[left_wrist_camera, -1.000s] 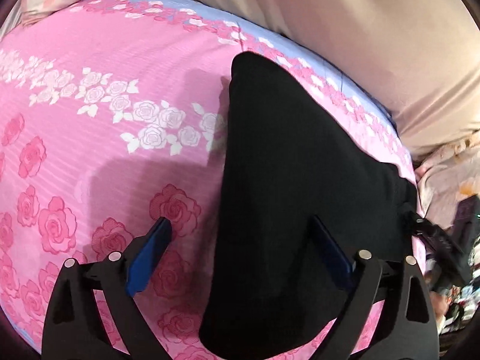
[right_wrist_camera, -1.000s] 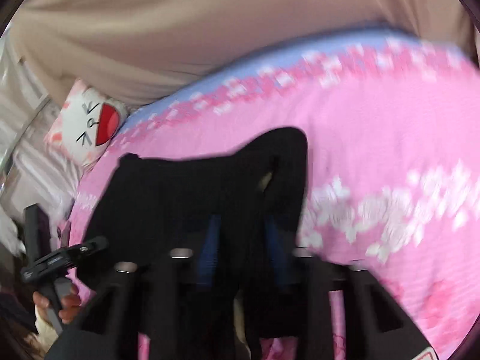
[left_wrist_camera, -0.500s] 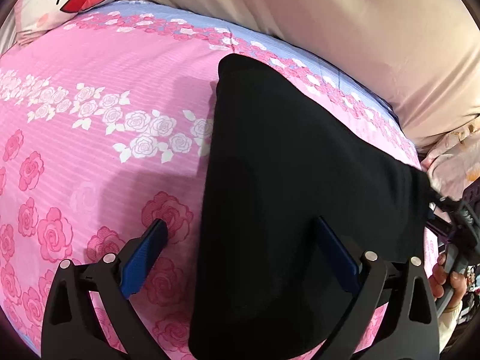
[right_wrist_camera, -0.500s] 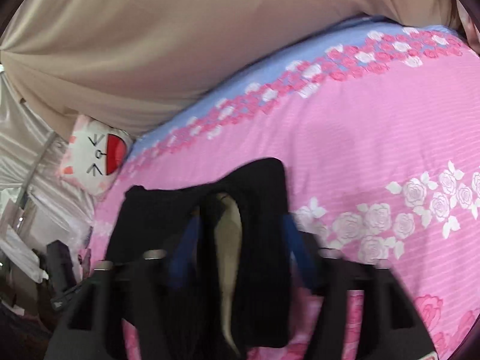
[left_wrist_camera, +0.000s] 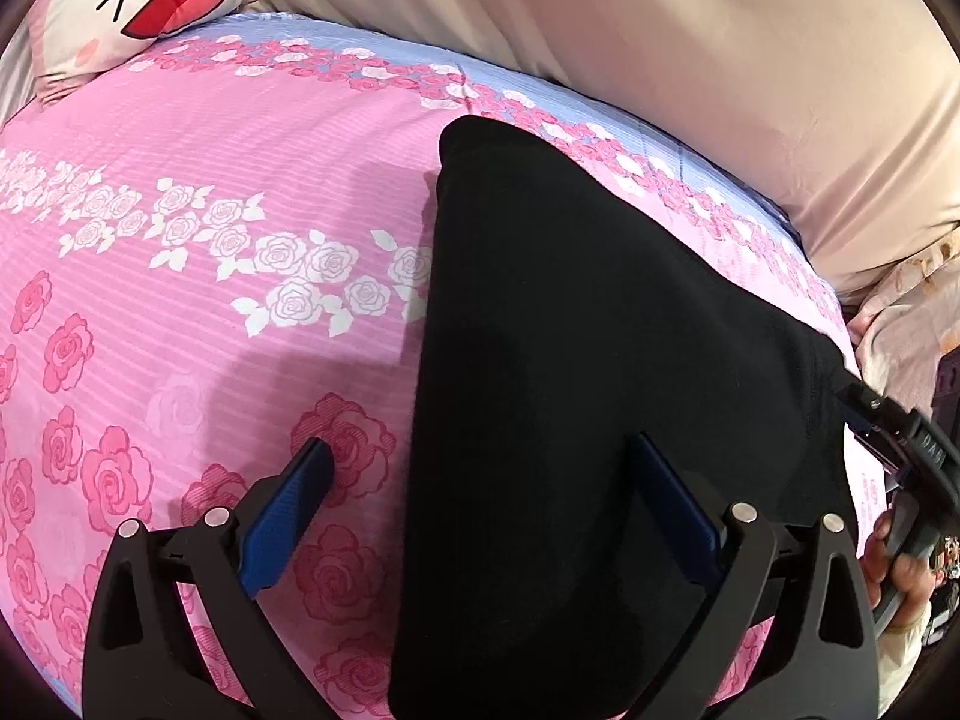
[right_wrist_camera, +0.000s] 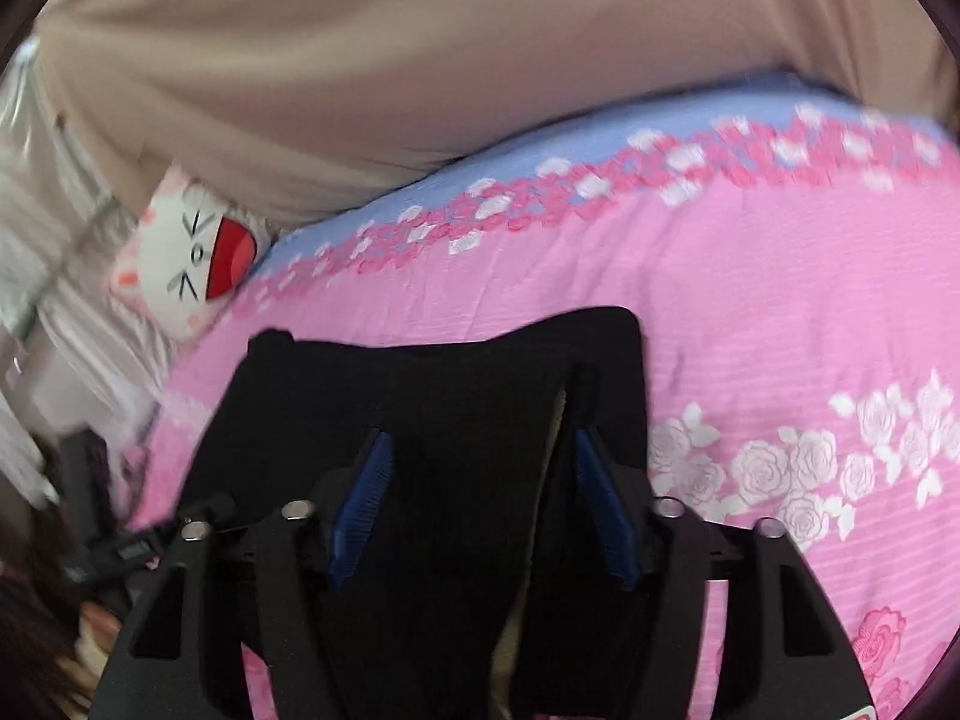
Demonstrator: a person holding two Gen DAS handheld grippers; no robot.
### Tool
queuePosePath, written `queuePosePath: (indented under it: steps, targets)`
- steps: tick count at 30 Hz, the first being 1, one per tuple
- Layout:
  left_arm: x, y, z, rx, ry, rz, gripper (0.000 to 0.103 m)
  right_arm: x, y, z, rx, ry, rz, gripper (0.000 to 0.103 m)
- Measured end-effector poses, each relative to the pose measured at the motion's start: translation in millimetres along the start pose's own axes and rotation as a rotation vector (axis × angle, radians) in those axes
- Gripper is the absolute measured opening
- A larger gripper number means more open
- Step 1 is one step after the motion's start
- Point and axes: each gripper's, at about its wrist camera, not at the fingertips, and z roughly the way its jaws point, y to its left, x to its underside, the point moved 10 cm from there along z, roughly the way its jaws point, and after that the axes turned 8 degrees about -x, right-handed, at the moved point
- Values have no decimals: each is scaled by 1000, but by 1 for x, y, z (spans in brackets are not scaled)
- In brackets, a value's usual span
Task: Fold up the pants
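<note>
Left tool (left_wrist_camera: pixel 480 510) spread wide; right tool (right_wrist_camera: pixel 480 504) jaws closing.

Bed (left_wrist_camera: pixel 252 138), pink rose-print sheet, blue far border. Black pants (left_wrist_camera: pixel 576 396) lie flat, right side. Cartoon-face pillow (left_wrist_camera: pixel 144 0) far left.

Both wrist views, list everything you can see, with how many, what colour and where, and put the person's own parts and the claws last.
pants: one, black, lying flat on the bedsheet, partly folded
bedsheet: one, pink with pink and white roses and a blue border band, covering the bed under the pants
cushion: one, white with a cartoon face and a red mouth, at the far corner of the bed
curtain: one, beige, hanging behind the bed
left claw: one, black with blue pads, wide open over the near edge of the pants
right claw: one, black with blue pads, closing with black fabric between its jaws
hand: one, gripping the right claw's handle, right edge of the left wrist view
</note>
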Motion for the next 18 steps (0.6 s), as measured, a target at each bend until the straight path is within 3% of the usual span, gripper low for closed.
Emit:
queuePosePath:
  steps: [1,3,4,7,9,10,11,14,15,18]
  targets:
    - [-1,0,0,-4,-2,-1,97,-5,8,-4,7,-10,-30,25]
    - [-6,0,-4,-13,-19,-4,96,-27,24,-22,31,-60,-94,9]
    - [-9,0,-7,-15,-36,-6,96,-40,28,-31,27,-84,-106,6]
    - [-15,-5,-13,-32,-69,25,97,-58,6,-28,103,-70,-115,8]
    - [-12,-8,-5,-41,-56,36,98,-32,-40,13,179,89,-52,21]
    - [-10,-7,-2,-45,-46,29,98,-23,-49,18,151,81,9,24]
    - [-8,-6,0,-38,-35,19,98,-21,-48,6,97,5,75,25]
    - [-4,1,-1,-17,-20,-20,98,-10,-42,-29,90,-61,156,78]
    - [-3,2,0,-3,-13,-26,98,-4,-39,-43,73,-97,165,81]
    - [-1,2,0,9,-29,-45,98,28,-31,-43,-67,-12,265,81]
